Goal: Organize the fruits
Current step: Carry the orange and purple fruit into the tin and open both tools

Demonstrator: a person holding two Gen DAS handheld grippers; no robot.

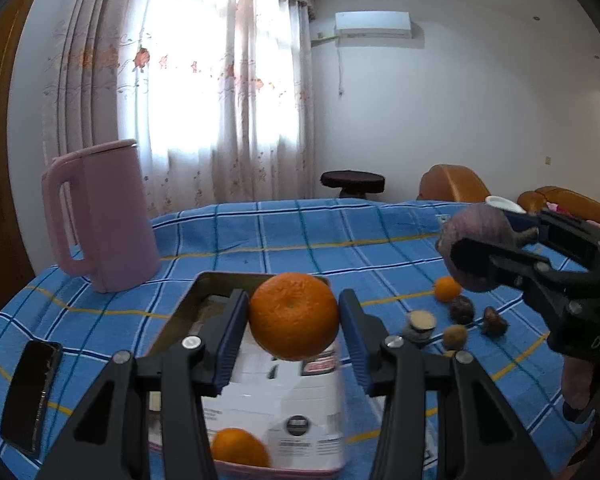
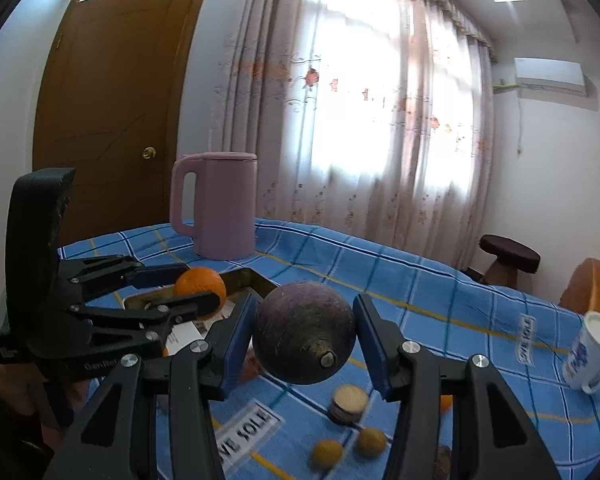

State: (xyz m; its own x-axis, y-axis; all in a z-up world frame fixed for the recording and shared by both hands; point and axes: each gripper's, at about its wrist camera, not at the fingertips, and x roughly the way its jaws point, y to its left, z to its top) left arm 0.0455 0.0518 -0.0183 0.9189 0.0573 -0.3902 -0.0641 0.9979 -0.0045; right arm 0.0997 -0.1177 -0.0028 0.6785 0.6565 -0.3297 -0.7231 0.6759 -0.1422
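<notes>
Orange (image 1: 294, 316): it sits between the two blue pads of the left gripper (image 1: 294, 320), above the open tin box (image 1: 204, 284). The left pad touches its side; at the right pad a thin gap seems to show, so I judge the hold is weak or is just being let go.
Risk for the orange: if the jaws open while it is over the rim and not over the middle, it can hit the metal edge, bounce out and roll on the blue checked cloth (image 1: 300, 232).
Second orange (image 1: 240, 446): it lies already inside the box, at the near end. A falling orange can strike it and push it.
Purple fruit (image 2: 304, 332): round and dark, with the stem end toward the camera. The right gripper (image 2: 304, 336) is closed on it, both pads on its sides, lifted over the cloth, just beside the box.
Risk for the purple fruit: the skin is smooth and round, so it can slip forward out of the pads if the grip tilts down.
Risk between the grippers: they are near each other at the box; they may collide there.
Loose fruits (image 1: 460, 312): small pieces remain on the cloth at the right of the box.
Pink kettle (image 1: 100, 216): stands behind the box, apart from both grippers.
</notes>
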